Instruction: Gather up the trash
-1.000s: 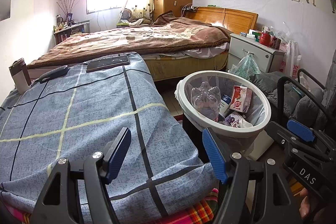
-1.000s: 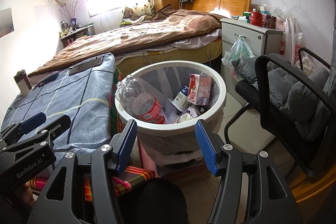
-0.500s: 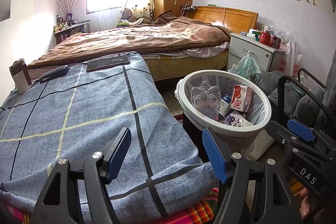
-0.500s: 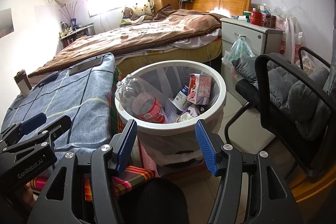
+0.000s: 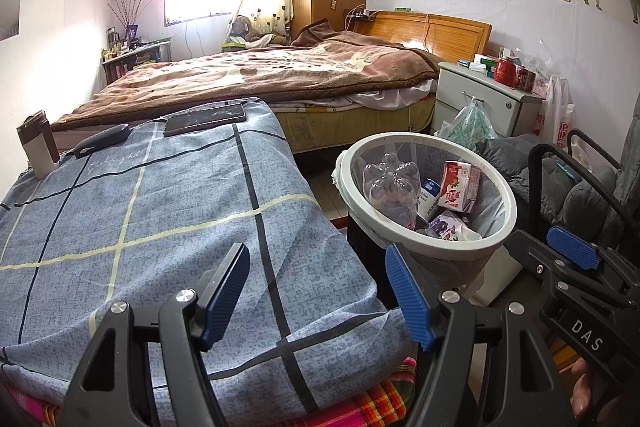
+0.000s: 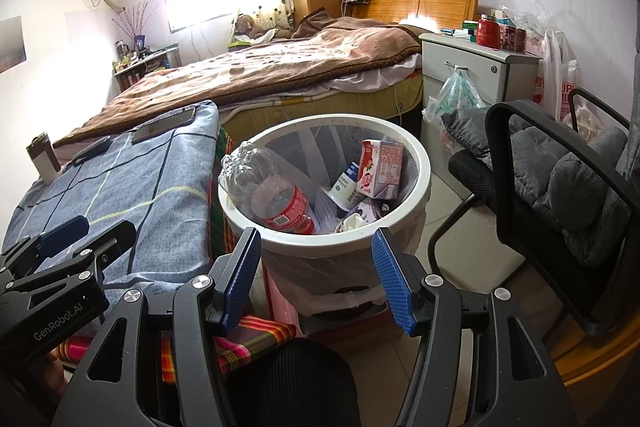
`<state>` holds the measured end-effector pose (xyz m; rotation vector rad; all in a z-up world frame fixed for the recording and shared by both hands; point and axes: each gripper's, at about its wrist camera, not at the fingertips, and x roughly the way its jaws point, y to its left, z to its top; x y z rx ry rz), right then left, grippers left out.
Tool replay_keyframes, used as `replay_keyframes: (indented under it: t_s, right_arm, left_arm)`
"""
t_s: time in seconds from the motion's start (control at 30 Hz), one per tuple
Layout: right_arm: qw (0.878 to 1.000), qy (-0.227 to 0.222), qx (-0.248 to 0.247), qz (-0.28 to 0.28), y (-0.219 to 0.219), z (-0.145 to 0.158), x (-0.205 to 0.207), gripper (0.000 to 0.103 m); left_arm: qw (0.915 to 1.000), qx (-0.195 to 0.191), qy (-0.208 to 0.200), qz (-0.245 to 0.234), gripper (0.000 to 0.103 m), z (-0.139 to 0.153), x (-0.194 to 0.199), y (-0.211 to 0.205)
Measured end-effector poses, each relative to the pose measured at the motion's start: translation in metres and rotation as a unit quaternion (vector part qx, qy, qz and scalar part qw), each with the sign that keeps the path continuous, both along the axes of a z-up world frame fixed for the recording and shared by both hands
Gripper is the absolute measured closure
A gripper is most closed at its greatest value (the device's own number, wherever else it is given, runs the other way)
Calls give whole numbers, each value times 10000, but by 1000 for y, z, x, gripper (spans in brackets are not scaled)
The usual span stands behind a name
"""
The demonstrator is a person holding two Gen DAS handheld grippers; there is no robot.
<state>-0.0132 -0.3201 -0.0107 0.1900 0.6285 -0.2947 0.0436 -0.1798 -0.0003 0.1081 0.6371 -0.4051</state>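
While the bed [image 6: 280, 67] with its brown blanket fills the far side of the room behind the bin [image 6: 416, 203], a table [image 5: 140, 211] draped in a blue checked cloth stands just left of the bin and a black chair [image 6: 560, 187] with grey cushions just right of it. Inside the bin, which is white-rimmed and lined with a bag, lie a crushed clear bottle [image 6: 276, 191] with a red label, a pink-and-white carton [image 6: 380, 169] and a small white cup [image 6: 346, 185]. Near the bin's front rim the right gripper [image 6: 316, 267] hangs with jaws released and empty, and to the left of the bin, over the table's near edge, the left gripper [image 5: 318, 291] is likewise spread and holds nothing.
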Motion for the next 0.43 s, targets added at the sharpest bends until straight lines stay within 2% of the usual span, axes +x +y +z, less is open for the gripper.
replay_keyframes:
  t_s: [0.43]
  right_arm:
    - [10000, 1, -6, 2, 0, 0, 0, 43]
  left_arm:
    - [10000, -1, 37, -16, 31, -3, 0, 0]
